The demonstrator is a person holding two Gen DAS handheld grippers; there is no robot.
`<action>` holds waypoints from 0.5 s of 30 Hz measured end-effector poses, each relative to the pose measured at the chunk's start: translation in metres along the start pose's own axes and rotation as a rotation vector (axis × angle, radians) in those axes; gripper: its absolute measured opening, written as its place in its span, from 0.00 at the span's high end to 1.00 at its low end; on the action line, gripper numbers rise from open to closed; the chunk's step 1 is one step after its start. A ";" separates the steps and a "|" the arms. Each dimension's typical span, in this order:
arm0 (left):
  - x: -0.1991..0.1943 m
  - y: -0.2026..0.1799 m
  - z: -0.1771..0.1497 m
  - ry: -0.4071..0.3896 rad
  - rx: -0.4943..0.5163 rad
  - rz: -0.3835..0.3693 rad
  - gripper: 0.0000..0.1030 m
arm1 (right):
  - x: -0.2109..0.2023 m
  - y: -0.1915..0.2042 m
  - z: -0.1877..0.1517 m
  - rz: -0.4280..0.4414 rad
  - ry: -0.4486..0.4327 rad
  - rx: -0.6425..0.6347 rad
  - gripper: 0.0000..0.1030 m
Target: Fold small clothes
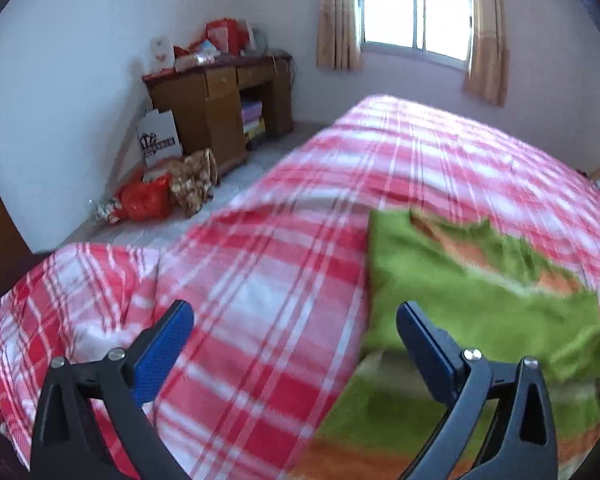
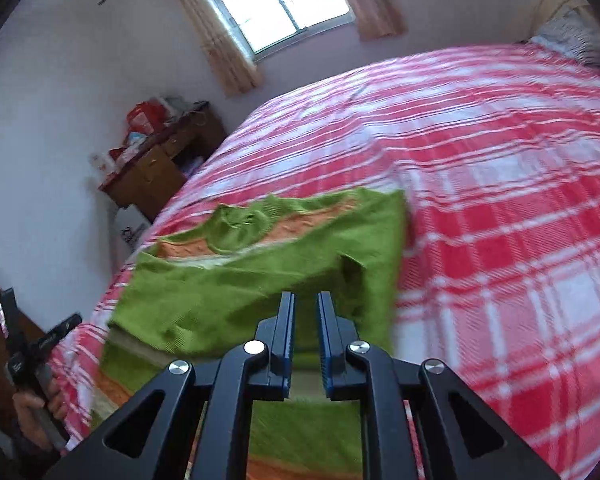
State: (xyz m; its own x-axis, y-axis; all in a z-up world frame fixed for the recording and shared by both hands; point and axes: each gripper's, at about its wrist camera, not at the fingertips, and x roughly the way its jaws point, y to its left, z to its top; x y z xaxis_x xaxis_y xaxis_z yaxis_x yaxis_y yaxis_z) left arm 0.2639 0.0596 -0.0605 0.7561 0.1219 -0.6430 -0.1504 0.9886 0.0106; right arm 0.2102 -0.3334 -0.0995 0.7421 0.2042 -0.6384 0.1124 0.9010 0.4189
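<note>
A small green garment with orange bands (image 1: 476, 296) lies partly folded on the red and white checked bed, also in the right wrist view (image 2: 260, 276). My left gripper (image 1: 296, 316) is open and empty above the bed, just left of the garment's left edge. My right gripper (image 2: 305, 300) hovers over the garment's near part with its jaws a narrow gap apart and nothing visibly between them. The left gripper also shows at the far left of the right wrist view (image 2: 32, 344), held by a hand.
The checked bed cover (image 1: 284, 264) fills most of both views. A wooden desk (image 1: 220, 100) with bags on it stands by the far wall. Bags lie on the floor (image 1: 156, 196) beside the bed. A curtained window (image 1: 416, 8) is behind.
</note>
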 end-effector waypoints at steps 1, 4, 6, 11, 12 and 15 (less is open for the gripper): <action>0.006 -0.007 0.006 -0.004 0.008 0.013 0.00 | 0.008 0.000 0.005 -0.024 0.009 0.008 0.89; 0.035 -0.038 0.016 0.028 0.052 0.005 0.00 | 0.021 -0.001 0.008 -0.070 0.033 0.020 0.89; 0.060 -0.061 0.011 0.066 0.091 -0.012 0.00 | 0.024 -0.004 0.003 -0.058 0.044 0.037 0.89; 0.101 -0.067 -0.012 0.153 0.064 0.008 0.00 | 0.018 -0.015 -0.013 -0.032 0.073 0.043 0.48; 0.101 -0.060 -0.011 0.165 0.028 -0.028 0.00 | 0.013 -0.018 -0.015 -0.025 0.060 0.045 0.41; 0.106 -0.048 -0.011 0.182 -0.044 -0.081 0.00 | 0.003 -0.021 -0.012 -0.013 0.024 0.061 0.38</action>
State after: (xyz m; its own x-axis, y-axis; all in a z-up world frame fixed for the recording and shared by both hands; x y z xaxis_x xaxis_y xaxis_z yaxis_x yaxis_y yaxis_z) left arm 0.3438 0.0240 -0.1375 0.6402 0.0206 -0.7679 -0.1243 0.9892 -0.0771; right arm 0.2026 -0.3474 -0.1182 0.7240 0.2025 -0.6593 0.1629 0.8787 0.4488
